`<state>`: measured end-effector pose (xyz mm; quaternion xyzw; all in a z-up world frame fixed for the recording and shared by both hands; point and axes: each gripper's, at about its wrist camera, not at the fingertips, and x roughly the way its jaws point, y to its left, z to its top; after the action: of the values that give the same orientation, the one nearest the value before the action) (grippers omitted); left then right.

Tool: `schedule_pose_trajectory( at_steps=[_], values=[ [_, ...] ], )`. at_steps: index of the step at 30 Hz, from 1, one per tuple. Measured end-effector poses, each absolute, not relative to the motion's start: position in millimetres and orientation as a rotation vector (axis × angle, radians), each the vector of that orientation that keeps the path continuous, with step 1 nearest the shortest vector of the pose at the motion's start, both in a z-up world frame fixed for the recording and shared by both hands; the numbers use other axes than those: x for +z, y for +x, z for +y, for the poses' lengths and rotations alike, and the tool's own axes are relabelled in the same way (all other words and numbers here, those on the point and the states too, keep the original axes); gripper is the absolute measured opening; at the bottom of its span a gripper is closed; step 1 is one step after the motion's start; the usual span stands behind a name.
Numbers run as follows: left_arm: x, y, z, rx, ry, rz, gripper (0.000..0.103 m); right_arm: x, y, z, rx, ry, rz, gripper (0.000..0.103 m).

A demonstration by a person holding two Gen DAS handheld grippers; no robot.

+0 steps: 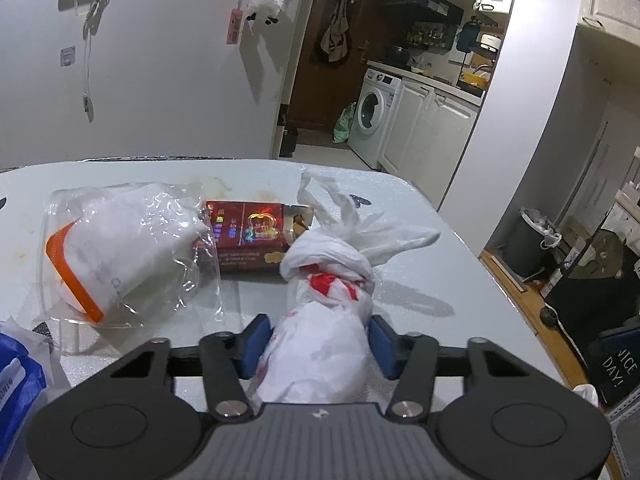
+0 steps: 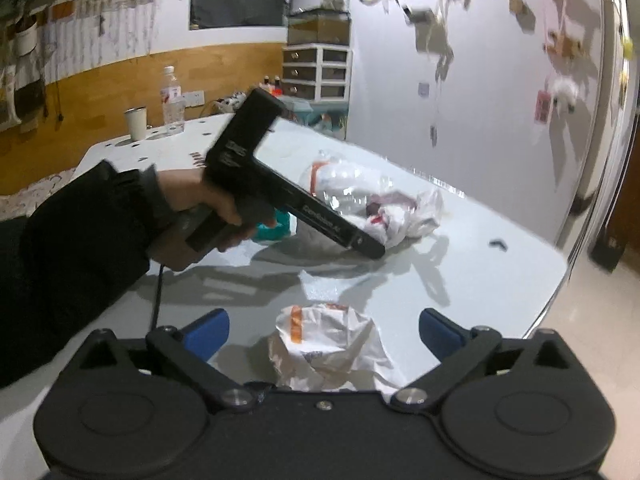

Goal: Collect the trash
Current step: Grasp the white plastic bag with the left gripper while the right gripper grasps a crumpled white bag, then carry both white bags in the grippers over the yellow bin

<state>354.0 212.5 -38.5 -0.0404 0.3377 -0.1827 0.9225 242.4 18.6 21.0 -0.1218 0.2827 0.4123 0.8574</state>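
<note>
White knotted bag (image 1: pixel 320 344) gripped in left jaws, right jaws wide open over one crumpled wrapper (image 2: pixel 328 344).

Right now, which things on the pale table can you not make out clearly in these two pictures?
- Knotted white plastic bag with red print, left wrist view: contents hidden by the plastic; whether the left gripper presses it is unclear.
- Blue packet, left wrist view: cut off by the picture's edge.
- Dark red printed box: its small print is unreadable.
- Crumpled white wrapper with orange stripe, right wrist view: near part hidden behind the right gripper.

Ahead of the left tool (image 1: pixel 314 346): one knotted white bag (image 1: pixel 320 316), one red box (image 1: pixel 250 236), one clear packet (image 1: pixel 128 248).
</note>
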Motion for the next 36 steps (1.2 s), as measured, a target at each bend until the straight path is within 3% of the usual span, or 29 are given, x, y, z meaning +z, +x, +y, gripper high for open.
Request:
schedule_pose_trajectory(
  at_steps=[9, 11, 13, 17, 21, 36],
  values=[
    [-39.6, 350.2, 198.1, -0.365, -0.071, 0.682, 0.044, -7.1, 263.9, 48.5, 0.831, -0.183, 0.747, 0.103],
    [-39.5, 348.1, 198.6, -0.359, -0.086, 0.682, 0.043, -9.5, 262.2, 53.2, 0.819, -0.193, 0.757, 0.091],
    [-39.6, 346.6, 199.9, -0.350, -0.103, 0.683, 0.042, -12.5, 264.3, 56.1, 0.803, -0.195, 0.781, 0.064],
    [-38.4, 341.8, 198.1, -0.317, -0.109, 0.686, 0.042, -14.2, 263.3, 47.4, 0.796, -0.163, 0.762, 0.053],
    [-32.9, 334.0, 189.6, -0.293, -0.101, 0.680, 0.042, -9.0, 258.5, 32.2, 0.744, -0.119, 0.705, 0.034],
    [-14.5, 296.2, 162.6, -0.235, -0.142, 0.614, 0.042, 14.4, 249.0, -35.3, 0.525, -0.071, 0.530, 0.029]
  ],
)
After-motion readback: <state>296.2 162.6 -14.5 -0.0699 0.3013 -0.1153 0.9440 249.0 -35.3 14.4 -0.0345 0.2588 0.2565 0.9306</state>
